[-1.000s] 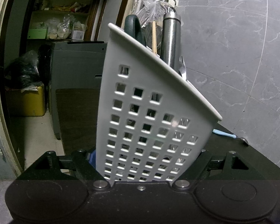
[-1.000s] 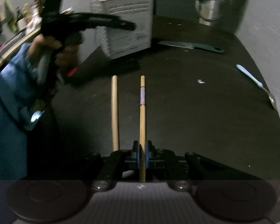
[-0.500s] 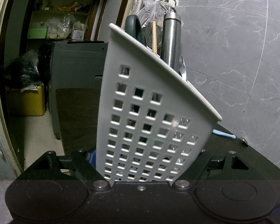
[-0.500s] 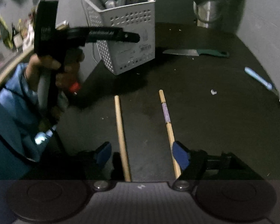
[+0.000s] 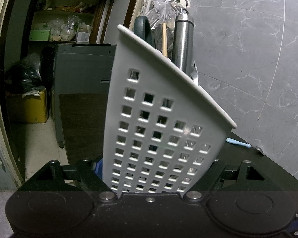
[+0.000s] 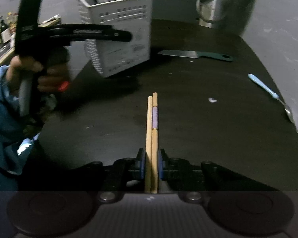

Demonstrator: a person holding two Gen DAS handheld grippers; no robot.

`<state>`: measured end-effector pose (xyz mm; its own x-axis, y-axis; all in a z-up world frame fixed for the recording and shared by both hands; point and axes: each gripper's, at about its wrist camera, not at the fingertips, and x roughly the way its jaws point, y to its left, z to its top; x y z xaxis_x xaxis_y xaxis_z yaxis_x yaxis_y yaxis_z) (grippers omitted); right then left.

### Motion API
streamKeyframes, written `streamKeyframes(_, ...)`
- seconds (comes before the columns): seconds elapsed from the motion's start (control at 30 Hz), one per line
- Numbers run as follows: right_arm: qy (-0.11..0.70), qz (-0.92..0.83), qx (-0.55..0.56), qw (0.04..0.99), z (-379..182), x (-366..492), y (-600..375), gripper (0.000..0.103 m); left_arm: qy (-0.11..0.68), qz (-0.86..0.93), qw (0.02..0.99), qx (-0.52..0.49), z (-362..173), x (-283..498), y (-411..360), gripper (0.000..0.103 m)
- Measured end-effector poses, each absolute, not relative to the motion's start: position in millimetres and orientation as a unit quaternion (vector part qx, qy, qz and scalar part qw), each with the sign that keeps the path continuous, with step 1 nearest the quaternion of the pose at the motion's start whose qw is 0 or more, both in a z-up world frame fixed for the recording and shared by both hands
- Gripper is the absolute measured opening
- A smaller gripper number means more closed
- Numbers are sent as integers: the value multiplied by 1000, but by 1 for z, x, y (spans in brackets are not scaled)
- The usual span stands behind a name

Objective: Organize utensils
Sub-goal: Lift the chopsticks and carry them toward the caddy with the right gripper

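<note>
1. Two wooden chopsticks (image 6: pixel 152 138) lie side by side, clamped together in the right hand-held gripper (image 6: pixel 151 166), pointing out over the dark counter (image 6: pixel 198 130).
2. The left hand-held gripper (image 5: pixel 152 180) is clamped on the white perforated utensil caddy (image 5: pixel 159 130), tilted, with utensils inside.
3. A green-handled knife (image 6: pixel 196 55) and a blue-handled spoon (image 6: pixel 270 94) lie apart on the counter.

Chopsticks (image 6: pixel 152 138) side by side at front-centre of surface (image 6: pixel 208 138); caddy (image 6: pixel 117 37) behind-left w/ utensils inside; knife (image 6: pixel 196 55) right of caddy; spoon (image 6: pixel 270 93) far right.
</note>
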<state>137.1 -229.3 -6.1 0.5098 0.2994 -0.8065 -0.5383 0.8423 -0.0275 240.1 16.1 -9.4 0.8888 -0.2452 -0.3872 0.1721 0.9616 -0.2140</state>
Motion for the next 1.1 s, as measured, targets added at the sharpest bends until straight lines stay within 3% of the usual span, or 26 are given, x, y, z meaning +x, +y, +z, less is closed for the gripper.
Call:
streamKeyframes(0.2, 428, 245, -147, 857, -5, 140, -228, 16, 210, -108, 968, -87, -9, 240, 16, 82)
streamKeyframes(0.27, 429, 240, -149, 858, -5, 142, -228, 24, 210, -108, 968, -87, -10, 240, 16, 82)
streamKeyframes(0.3, 430, 238, -149, 858, -5, 143, -227, 36, 210, -108, 968, -87, -10, 240, 16, 82)
streamKeyframes(0.33, 432, 238, -148, 857, -5, 145, -227, 41, 210, -108, 968, -87, -9, 240, 16, 82)
streamKeyframes(0.5, 442, 251, -146, 848, -5, 155, -223, 40, 210, -108, 968, -87, -9, 240, 16, 82)
streamKeyframes(0.63, 451, 261, -141, 842, -5, 162, -223, 35, 210, -108, 968, -86, -10, 240, 16, 82)
streamKeyframes(0.77, 464, 259, -148, 834, -3, 172, -221, 15, 210, -108, 968, -86, -10, 240, 16, 82)
streamKeyframes(1.1, 465, 261, -136, 835, -2, 181, -220, 13, 210, -108, 968, -86, -10, 240, 16, 82)
